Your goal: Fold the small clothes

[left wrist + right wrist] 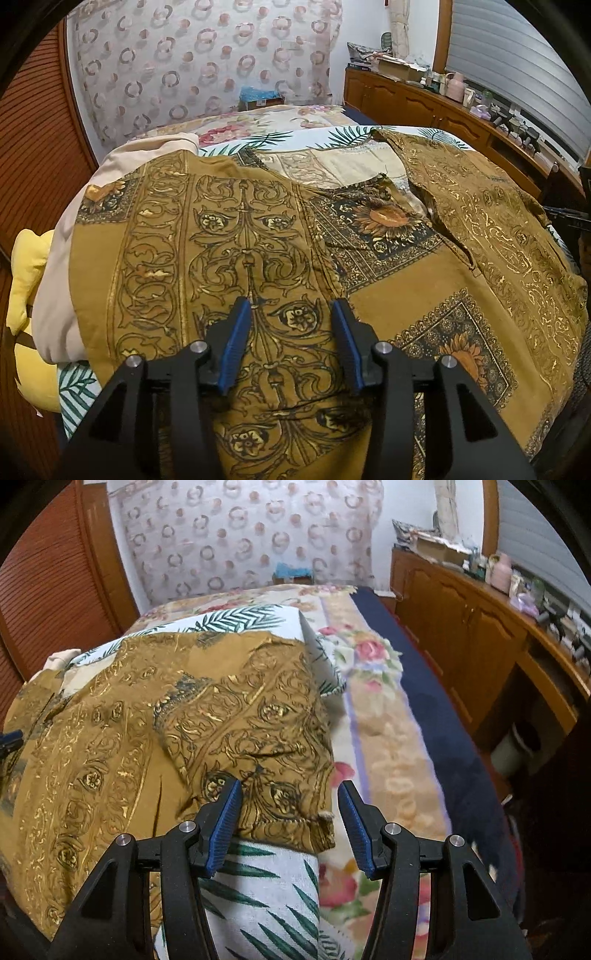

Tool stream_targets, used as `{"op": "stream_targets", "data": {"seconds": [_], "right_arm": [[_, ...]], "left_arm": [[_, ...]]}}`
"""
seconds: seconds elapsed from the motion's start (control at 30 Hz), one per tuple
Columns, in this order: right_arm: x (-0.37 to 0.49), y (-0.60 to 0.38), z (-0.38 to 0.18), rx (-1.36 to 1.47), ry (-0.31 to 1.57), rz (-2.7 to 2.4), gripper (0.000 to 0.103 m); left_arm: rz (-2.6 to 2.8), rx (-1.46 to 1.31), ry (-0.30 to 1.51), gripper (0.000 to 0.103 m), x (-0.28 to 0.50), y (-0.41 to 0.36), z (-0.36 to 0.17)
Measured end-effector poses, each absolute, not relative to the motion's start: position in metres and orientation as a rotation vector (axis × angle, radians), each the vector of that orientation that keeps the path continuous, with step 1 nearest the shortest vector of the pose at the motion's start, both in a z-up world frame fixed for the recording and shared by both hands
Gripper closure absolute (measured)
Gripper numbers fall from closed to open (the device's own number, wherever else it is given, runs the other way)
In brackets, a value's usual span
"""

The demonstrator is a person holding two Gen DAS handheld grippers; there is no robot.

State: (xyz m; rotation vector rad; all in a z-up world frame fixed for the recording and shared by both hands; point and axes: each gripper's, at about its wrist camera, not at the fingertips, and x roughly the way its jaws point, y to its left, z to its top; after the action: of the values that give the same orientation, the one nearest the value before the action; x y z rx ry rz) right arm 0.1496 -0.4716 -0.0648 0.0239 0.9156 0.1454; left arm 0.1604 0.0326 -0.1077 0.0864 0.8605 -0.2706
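A mustard-brown shirt (258,229) printed with scrollwork and sunflower squares lies spread over a palm-leaf cushion (266,886) on the bed. My left gripper (291,302) hovers just above the shirt's scroll-patterned panel, open, with flat cloth showing between its blue pads and nothing pinched. The right view shows the shirt's (240,720) right side, where a sleeve is folded inward across the body. My right gripper (290,783) is open over the sleeve's hem corner at the cushion's edge. Its left pad (225,812) is by the cloth and its right pad is over the blanket.
A floral blanket (384,738) and a navy strip cover the bed to the right. Wooden cabinets (461,627) with clutter on top run along the right wall. A beige cloth (59,295) and a yellow pillow (29,280) lie left of the shirt. A patterned curtain hangs behind.
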Motion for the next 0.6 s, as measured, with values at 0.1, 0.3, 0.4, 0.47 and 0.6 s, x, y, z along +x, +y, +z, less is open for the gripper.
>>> {"op": "stream_targets", "data": {"seconds": [0.1,0.3,0.4,0.47,0.6], "right_arm": [[0.148,-0.472,-0.065,0.035,0.915,0.16,0.053],[0.143,-0.46,-0.061,-0.066,0.888,0.142,0.077],[0.144,-0.454,-0.058,-0.112,0.875,0.141,0.091],[0.146,-0.449,-0.053,-0.13,0.851,0.149,0.095],[0.152,-0.438,-0.032,-0.075,0.797,0.214,0.097]], "left_arm": [[-0.266,0.09,0.859,0.058,0.161,0.032,-0.108],[-0.258,0.095,0.859,0.056,0.16,0.032,-0.108],[-0.257,0.094,0.859,0.055,0.16,0.031,-0.108],[-0.252,0.099,0.859,0.055,0.159,0.03,-0.108],[-0.248,0.102,0.858,0.055,0.16,0.03,-0.108]]}}
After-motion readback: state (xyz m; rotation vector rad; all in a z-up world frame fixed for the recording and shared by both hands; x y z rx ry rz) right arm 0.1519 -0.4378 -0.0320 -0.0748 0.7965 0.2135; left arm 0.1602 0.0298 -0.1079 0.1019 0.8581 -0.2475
